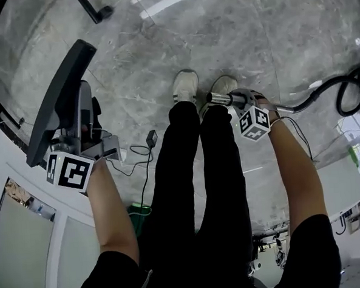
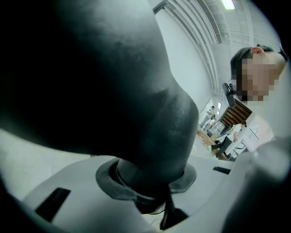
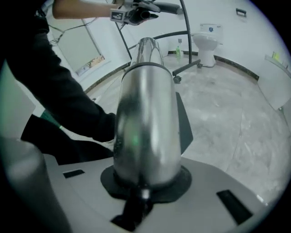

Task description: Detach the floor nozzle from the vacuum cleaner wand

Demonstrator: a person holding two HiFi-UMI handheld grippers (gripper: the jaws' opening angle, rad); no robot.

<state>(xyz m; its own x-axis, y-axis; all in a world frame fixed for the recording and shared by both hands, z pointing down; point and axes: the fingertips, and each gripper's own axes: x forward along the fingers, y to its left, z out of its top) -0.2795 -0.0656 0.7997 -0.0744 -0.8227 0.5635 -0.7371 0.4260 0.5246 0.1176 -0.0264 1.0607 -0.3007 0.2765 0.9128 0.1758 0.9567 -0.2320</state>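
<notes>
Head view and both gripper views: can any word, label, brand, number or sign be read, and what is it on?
No text can be read in any view.
Left marker cube and right marker cube: black-and-white square patterns only, no letters or digits.
Dark wall plate, right gripper view: too small to read.
White sheet in the background, left gripper view: too blurred to read.

Grey marbled floor (image 1: pixel 265 38), glossy, with a bright strip reflection (image 1: pixel 166 2) near the far edge. White wall (image 3: pixel 227 18), dark curved skirting (image 3: pixel 236 65) at its foot. White toilet (image 3: pixel 207 38) against that wall; green bottle (image 3: pixel 178 51) on the floor just beside it. Black adapter (image 1: pixel 150 138) with cable lying on the floor. Ceiling light (image 2: pixel 227 3) lit. Distant people (image 2: pixel 223 132) in a room beyond, details too small to tell.
</notes>
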